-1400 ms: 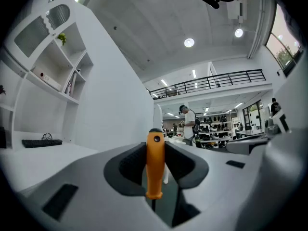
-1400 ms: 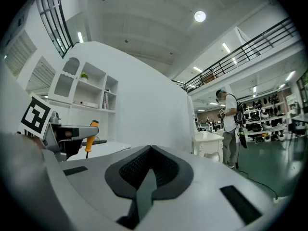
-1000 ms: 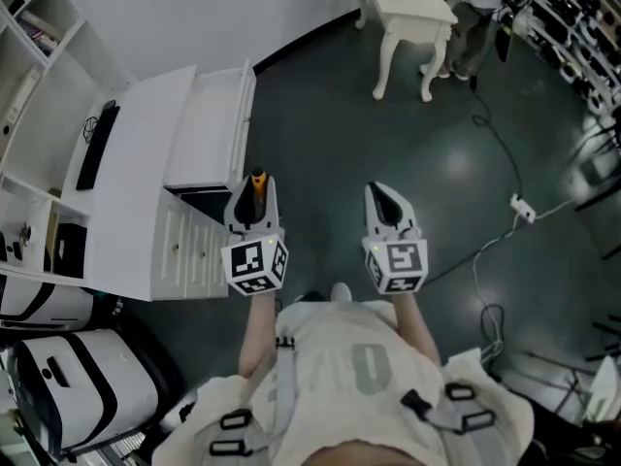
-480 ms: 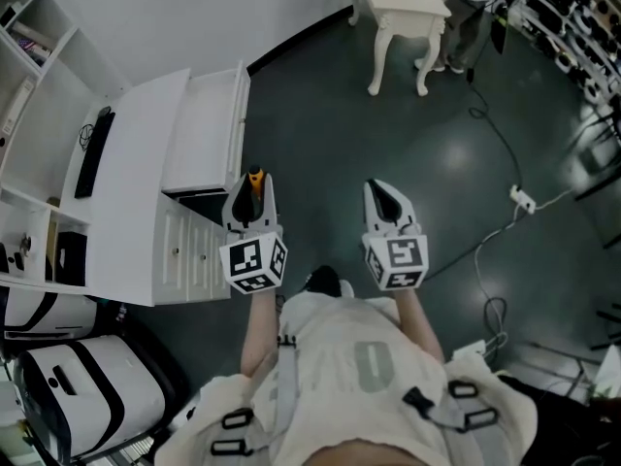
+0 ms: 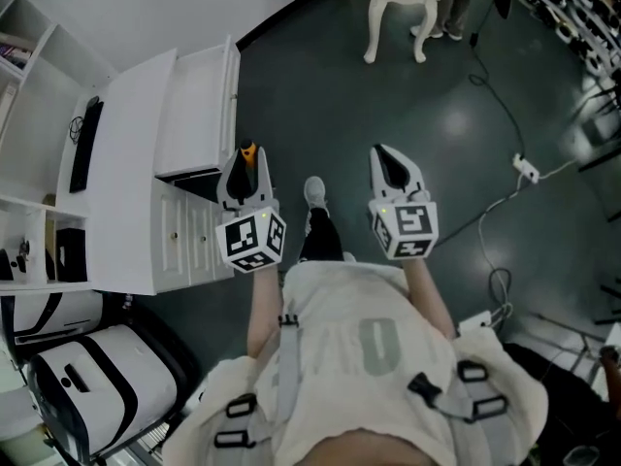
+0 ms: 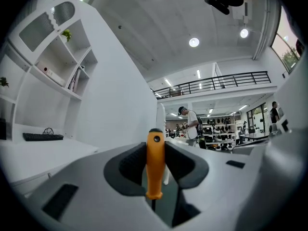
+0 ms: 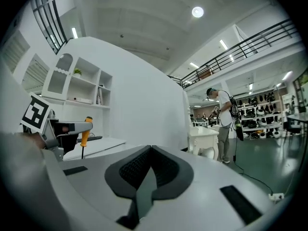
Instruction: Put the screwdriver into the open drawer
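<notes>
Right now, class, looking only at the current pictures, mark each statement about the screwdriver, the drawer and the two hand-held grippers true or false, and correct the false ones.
1. The left hand-held gripper holds an orange-handled screwdriver. True.
2. The right hand-held gripper grips a second screwdriver. False: its jaws are together with nothing between them.
3. The drawer is pulled open. True.
4. The screwdriver lies inside the drawer. False: it stands upright between the left hand-held gripper's jaws, outside the drawer.
5. The keyboard lies on the floor. False: it rests on top of the white desk.
</notes>
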The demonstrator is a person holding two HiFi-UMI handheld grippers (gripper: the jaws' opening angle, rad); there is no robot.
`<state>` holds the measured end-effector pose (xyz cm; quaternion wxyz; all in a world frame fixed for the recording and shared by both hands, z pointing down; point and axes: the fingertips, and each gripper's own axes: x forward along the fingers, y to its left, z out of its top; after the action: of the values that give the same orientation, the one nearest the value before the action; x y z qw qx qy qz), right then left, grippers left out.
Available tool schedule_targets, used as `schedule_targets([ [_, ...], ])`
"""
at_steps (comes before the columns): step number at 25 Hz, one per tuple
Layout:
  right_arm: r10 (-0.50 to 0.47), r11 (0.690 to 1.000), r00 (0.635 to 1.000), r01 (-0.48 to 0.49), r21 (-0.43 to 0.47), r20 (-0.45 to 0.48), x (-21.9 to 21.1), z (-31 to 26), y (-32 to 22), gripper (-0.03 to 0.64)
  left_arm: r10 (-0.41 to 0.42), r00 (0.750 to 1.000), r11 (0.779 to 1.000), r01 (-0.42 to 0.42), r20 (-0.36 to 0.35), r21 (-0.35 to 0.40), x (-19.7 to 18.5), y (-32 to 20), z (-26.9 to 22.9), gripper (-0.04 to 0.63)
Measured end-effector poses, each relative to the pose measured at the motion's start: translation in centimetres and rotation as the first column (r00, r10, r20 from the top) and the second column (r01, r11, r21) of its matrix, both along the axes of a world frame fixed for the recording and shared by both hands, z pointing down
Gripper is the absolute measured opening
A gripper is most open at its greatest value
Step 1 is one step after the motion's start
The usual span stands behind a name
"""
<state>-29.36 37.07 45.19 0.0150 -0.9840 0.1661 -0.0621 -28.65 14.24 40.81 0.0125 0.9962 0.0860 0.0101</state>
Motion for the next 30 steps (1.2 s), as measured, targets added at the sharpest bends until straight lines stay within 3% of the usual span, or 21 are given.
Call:
schedule_targets([
  [8, 0.019, 1.000, 1.000, -0.019, 0.004, -0.018, 3.8, -0.3, 0.6, 0.006, 0.022, 1.000, 0.999, -0.022, -0.005, 0.025, 4.4, 0.8, -0.4, 0.121],
  [19, 0.053, 0.999, 0.998, -0.053, 0.005, 0.047, 9.1, 1.9, 1.6, 0.006, 0.084, 0.996, 0.996, -0.085, 0.008, 0.020, 12.7, 2.9, 0.7, 0.121],
  [25, 0.108, 0.992, 0.993, -0.110, 0.054, 0.042, 15.1, 1.2, 2.2, 0.006, 0.134, 0.991, 0.988, -0.135, 0.013, 0.075, 19.5, 3.3, -0.8, 0.121],
  [30, 0.117, 0.992, 0.993, -0.119, 0.034, 0.034, 21.1, 0.0, 1.3, 0.006, 0.126, 0.992, 0.987, -0.124, -0.016, 0.100, 26.2, 2.0, -3.1, 0.121],
])
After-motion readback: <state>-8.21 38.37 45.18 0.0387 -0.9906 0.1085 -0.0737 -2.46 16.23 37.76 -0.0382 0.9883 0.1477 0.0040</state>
